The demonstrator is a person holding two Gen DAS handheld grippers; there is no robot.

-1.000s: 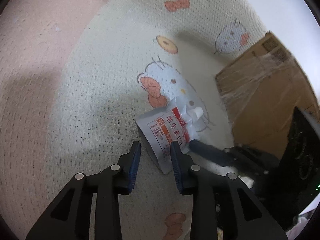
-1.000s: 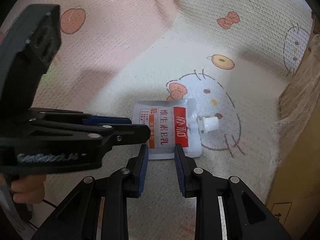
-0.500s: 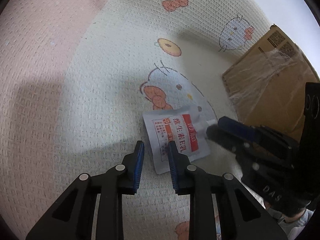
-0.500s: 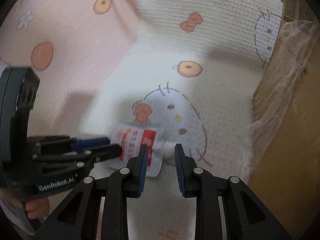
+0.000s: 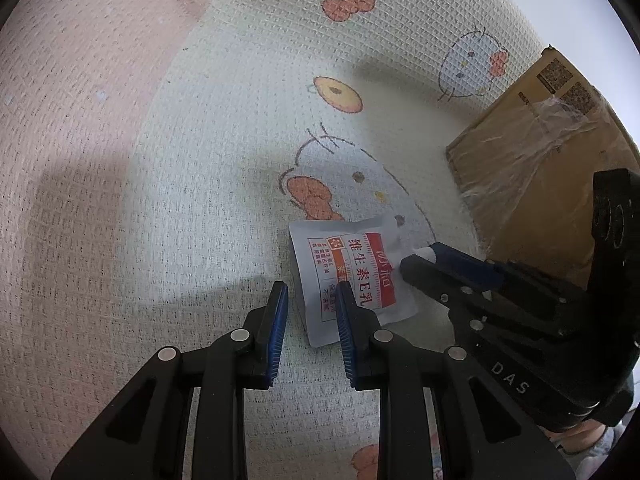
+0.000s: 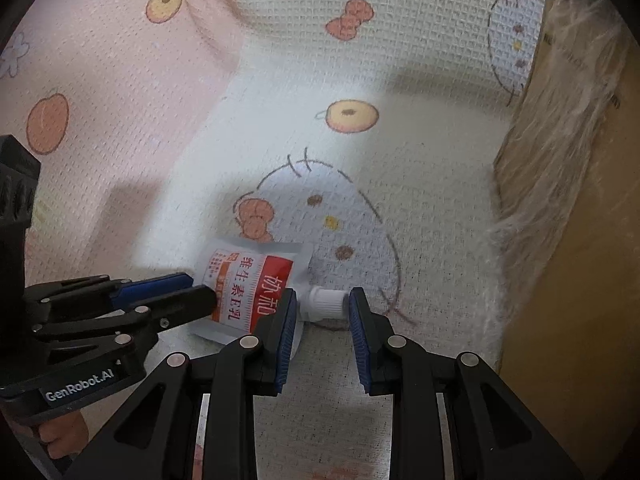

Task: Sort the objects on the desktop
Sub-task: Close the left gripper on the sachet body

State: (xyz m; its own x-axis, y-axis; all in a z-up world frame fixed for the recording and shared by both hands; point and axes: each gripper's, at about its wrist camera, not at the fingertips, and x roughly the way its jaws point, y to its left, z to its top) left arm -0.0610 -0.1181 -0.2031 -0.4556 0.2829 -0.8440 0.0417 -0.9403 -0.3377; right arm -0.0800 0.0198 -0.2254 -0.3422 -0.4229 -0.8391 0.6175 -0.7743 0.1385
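A small white pouch [image 5: 352, 276] with red and orange print and a white screw cap [image 6: 325, 301] lies flat on a cartoon-print blanket [image 5: 200, 200]. My left gripper [image 5: 312, 300] stands narrowly open at the pouch's lower left corner, its right finger lying over the pouch's edge. From the right wrist view the pouch [image 6: 248, 284] has the left gripper's fingers [image 6: 176, 296] at its left edge. My right gripper [image 6: 323, 314] straddles the cap with a small gap on each side, and nothing is pressed. In the left wrist view the right gripper [image 5: 420, 258] covers the cap end.
A brown cardboard box [image 5: 540, 184] wrapped in clear film stands to the right of the pouch, close by in the right wrist view as the box [image 6: 568, 260]. The blanket turns pink [image 6: 100, 80] toward the left. A hand [image 6: 60, 436] holds the left gripper.
My right gripper has slid from the pouch's body to its cap end and rolled. The left jaws have narrowed slightly, and the pouch has turned a little.
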